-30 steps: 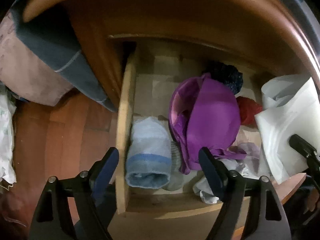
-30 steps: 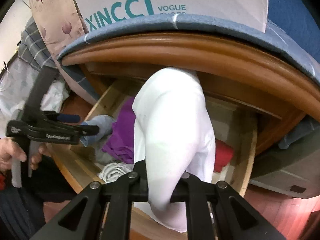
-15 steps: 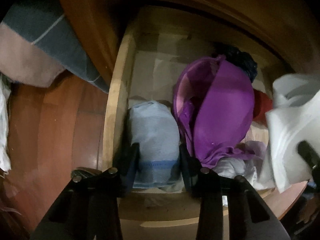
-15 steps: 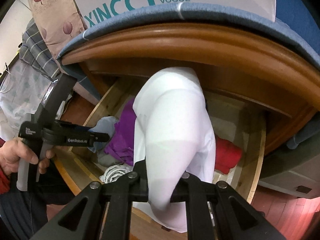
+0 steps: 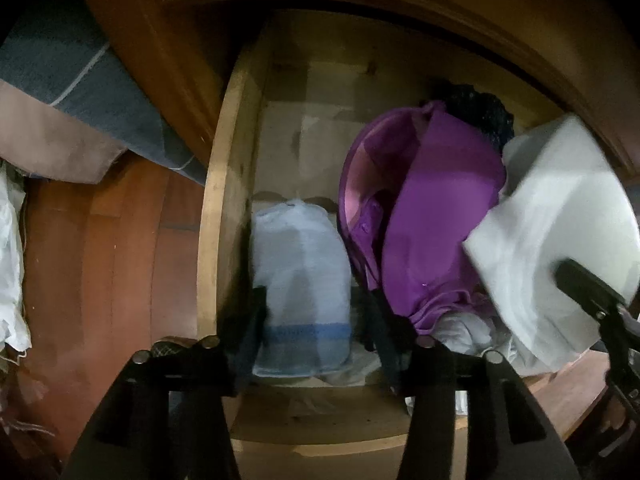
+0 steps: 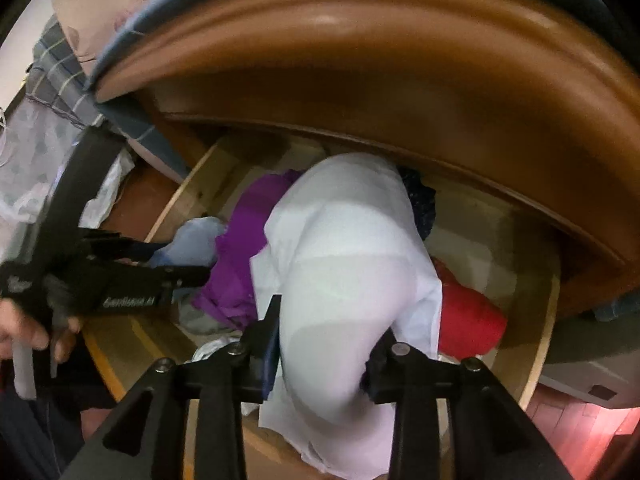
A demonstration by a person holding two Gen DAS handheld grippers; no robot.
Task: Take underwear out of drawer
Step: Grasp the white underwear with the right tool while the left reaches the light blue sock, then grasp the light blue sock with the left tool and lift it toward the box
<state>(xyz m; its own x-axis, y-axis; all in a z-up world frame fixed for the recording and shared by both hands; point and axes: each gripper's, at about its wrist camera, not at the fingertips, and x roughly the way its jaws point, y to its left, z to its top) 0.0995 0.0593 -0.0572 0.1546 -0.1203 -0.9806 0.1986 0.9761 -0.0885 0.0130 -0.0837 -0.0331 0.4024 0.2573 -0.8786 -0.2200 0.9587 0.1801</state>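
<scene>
I see open wooden drawer (image 5: 218,216) w/ rolled pale-blue underwear (image 5: 300,288) at its left-front corner, white garment (image 6: 344,280) draped over contents.

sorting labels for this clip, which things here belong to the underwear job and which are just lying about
Job: drawer; light blue roll between left gripper fingers; white garment between right gripper fingers, jaws just opened.

Lying about: purple garment, red item, dark item, bedding.

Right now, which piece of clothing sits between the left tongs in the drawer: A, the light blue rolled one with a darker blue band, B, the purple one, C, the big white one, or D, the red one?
A: in the left wrist view the left tongs straddle the light blue roll, with the purple garment lying beside it.
</scene>
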